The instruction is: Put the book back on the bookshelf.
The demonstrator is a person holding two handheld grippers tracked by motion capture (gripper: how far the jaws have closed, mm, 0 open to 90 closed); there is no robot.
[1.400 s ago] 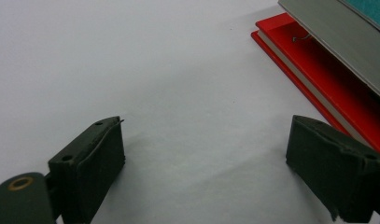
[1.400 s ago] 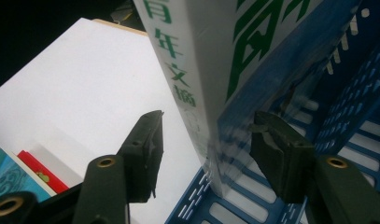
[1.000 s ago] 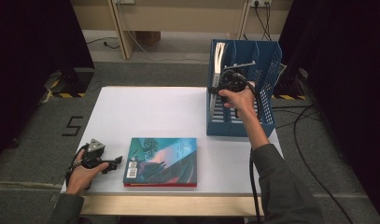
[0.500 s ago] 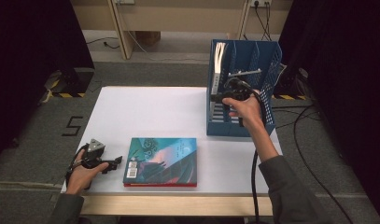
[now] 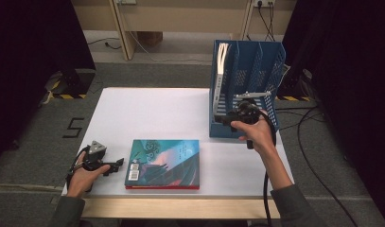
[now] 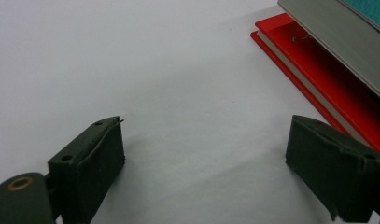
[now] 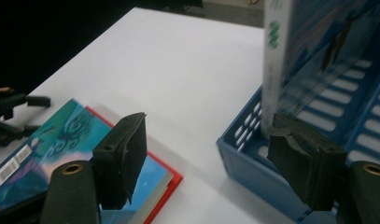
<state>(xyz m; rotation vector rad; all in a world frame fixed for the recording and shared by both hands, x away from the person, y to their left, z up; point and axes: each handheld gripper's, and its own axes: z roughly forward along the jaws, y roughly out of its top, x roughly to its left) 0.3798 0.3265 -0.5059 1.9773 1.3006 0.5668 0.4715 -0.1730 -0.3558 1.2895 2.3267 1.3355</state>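
Blue rack point(image 5: 270, 71) holds one book point(image 5: 221, 71) upright. Right gripper point(image 5: 224, 118) at rack front, fingers just been opening, empty. Left gripper point(image 5: 118, 163) rests on table point(image 5: 152, 113) beside flat book point(image 5: 164, 163), fingers open, ready.

The upright book point(image 7: 276, 56) is cut off by the right gripper view's top edge, its spine lettering blurred.

My desk point(image 5: 147, 109) is plain white. The book point(image 5: 164, 162) lying on it has a teal cover with swirling dark shapes and a pinkish glow, over a red back board. The file rack point(image 5: 256, 71) is blue, its walls pierced with slots. The upright book point(image 7: 274, 56) in it has a white spine, with what look like green marks. My jaws are black.
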